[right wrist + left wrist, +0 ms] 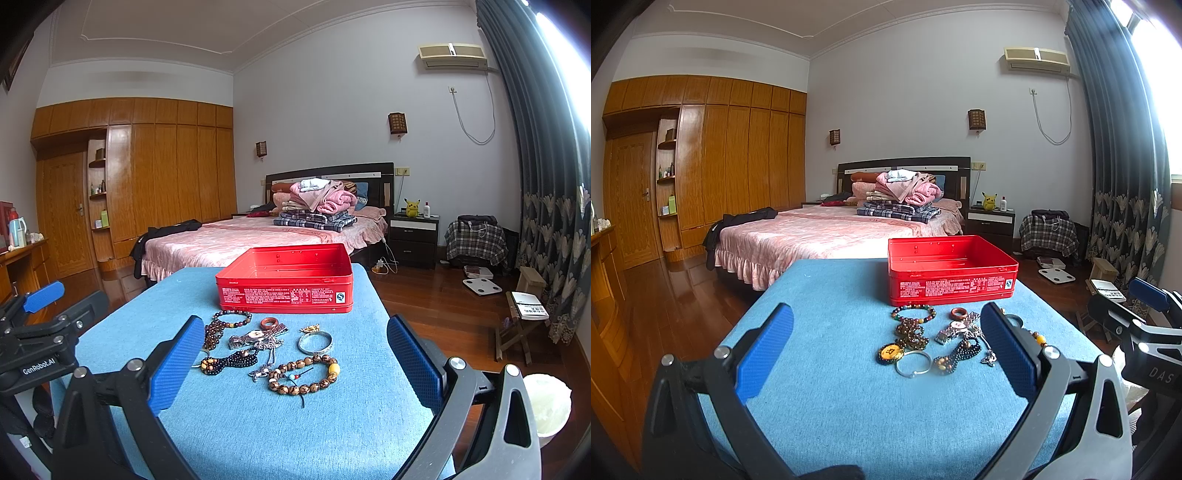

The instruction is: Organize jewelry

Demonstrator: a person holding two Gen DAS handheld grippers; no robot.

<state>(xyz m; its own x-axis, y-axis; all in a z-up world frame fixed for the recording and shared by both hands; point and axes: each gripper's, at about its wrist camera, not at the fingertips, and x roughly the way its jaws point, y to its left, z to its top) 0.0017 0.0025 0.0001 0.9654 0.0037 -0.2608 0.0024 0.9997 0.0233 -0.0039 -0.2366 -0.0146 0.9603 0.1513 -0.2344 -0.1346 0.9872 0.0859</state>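
Left gripper point(886, 350) spread wide, nothing between the blue pads point(764, 354), hovering over the near part of the blue-covered table point(831, 406). Right gripper point(295, 362) likewise wide open and empty, low over the same table, alongside the left one.

Red tin box point(286, 291) open, lid off, nothing seen inside, standing toward the far edge of the table, nearer the far right corner. Jewelry heaped just in front of the box, mid-table, in a loose cluster:
- multicoloured bead bracelet point(913, 313) closest to the box, on the cluster's left
- small reddish ring point(270, 323) beside it, near the box front
- silver wristwatch point(255, 336) just behind the ring, touching neighbouring chains
- dark brown bead strand point(912, 334) bunched on the left side
- round yellow pendant point(890, 353) at the near left of the heap
- thin silver bangle point(913, 363) touching the pendant
- wide silver bangle point(315, 342) on the right side
- large wooden bead bracelet point(304, 373) with one yellow bead, nearest the right gripper
- black bead strand point(229, 360) near the right gripper's left pad

Bed point(820, 229) with folded clothes beyond the far edge.
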